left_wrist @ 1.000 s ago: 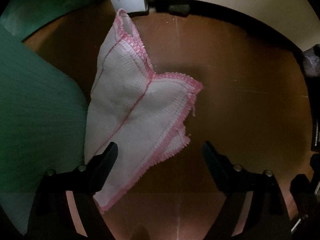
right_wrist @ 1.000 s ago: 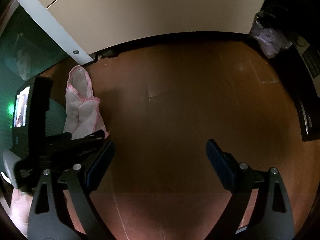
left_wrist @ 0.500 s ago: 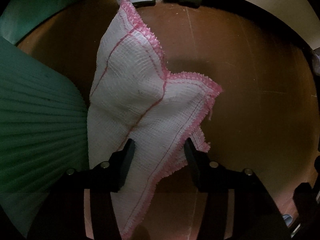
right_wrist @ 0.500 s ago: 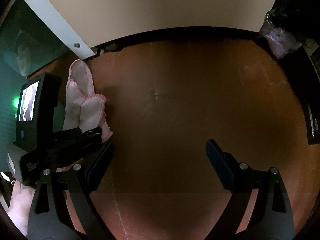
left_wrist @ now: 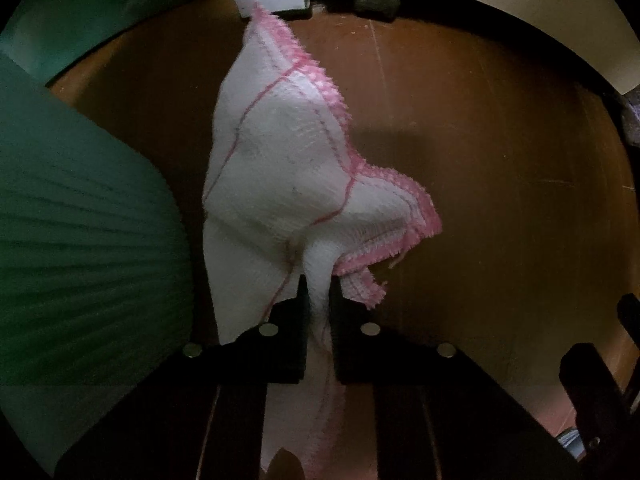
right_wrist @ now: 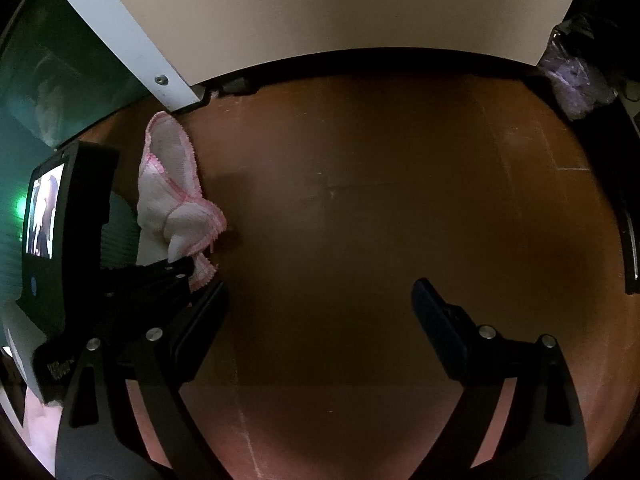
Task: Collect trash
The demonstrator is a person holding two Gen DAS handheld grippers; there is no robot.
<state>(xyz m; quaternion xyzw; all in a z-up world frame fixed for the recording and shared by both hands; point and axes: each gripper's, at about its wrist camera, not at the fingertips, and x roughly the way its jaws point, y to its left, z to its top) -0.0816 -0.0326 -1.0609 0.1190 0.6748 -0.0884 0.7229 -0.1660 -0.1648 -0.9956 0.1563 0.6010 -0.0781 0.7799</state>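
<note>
Left gripper [left_wrist: 318, 292] pointing straight down, jaws clenched on cloth [left_wrist: 280, 168], right gripper [right_wrist: 320, 300] jaws released

The left gripper [left_wrist: 318, 292], bottom centre of its view, points straight down, jaws just closed onto a fold of cloth [left_wrist: 280, 168]. The right gripper [right_wrist: 320, 296] hangs wide open, empty.

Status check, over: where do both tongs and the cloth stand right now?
Left tongs just closed, pinching a fold of the cloth on the floor. Right tongs open, empty, over bare floor. Nothing in the way.
</note>
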